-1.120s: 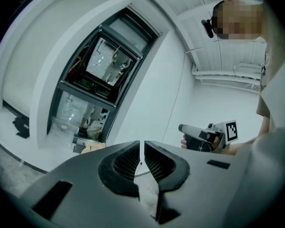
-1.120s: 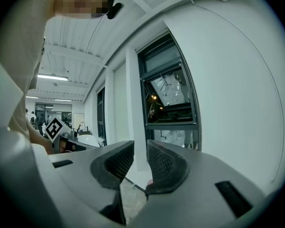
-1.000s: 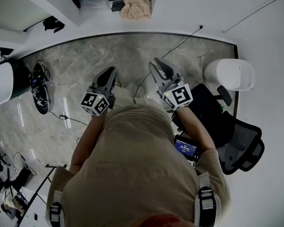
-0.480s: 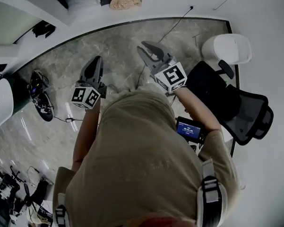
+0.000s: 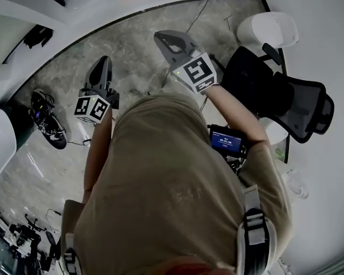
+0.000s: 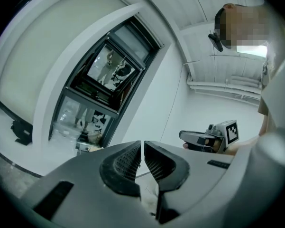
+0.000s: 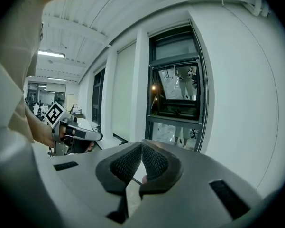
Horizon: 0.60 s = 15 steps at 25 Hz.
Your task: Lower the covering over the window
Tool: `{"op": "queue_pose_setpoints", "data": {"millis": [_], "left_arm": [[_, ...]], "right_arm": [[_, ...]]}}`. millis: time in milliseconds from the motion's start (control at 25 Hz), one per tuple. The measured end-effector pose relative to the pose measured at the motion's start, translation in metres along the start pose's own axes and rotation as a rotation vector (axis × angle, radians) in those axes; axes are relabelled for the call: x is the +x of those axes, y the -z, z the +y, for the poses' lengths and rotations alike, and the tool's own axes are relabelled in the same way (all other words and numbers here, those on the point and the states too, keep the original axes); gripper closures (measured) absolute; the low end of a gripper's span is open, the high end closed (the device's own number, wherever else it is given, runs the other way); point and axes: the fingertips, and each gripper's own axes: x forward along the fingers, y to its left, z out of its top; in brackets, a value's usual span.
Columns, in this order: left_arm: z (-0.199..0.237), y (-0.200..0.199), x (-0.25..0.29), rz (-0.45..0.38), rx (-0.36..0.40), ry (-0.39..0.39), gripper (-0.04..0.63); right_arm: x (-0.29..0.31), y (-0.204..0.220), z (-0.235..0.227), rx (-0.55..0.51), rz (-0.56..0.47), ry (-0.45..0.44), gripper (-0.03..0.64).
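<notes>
Both jaws: left gripper point(image 6: 142, 148) pressed together, right gripper point(image 7: 141, 151) just closed together, each empty.
Window point(image 7: 175, 94): ahead of my jaws, bare.
Covering: not visible; probably light, floppy; take its bottom edge.

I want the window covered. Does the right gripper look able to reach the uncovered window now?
Probably not yet: the right gripper, its jaws just closed on nothing, is well short of the window, though nothing visible blocks the way.
</notes>
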Motion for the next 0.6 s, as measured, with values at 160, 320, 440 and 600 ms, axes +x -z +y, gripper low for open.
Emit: {"op": "queue_pose_setpoints", "data": {"millis": [160,320,440,600], "left_arm": [[0.030,-0.016,0.005,0.016,-0.010,0.040,0.569],[0.045,-0.036,0.015,0.021,-0.001,0.075,0.569],[0.045,-0.042,0.027,0.016,0.003,0.097,0.569],[0.039,-0.041,0.041,0.022,-0.001,0.121,0.569]], "right_arm": [[0.031,-0.012,0.008,-0.012,0.006,0.014,0.614],[0.051,-0.024,0.009,0.015,-0.007,0.025,0.615],[0.058,-0.030,0.006,0.015,-0.018,0.023,0.615],[0.059,-0.032,0.001,0.011,-0.025,0.014,0.617]]}}
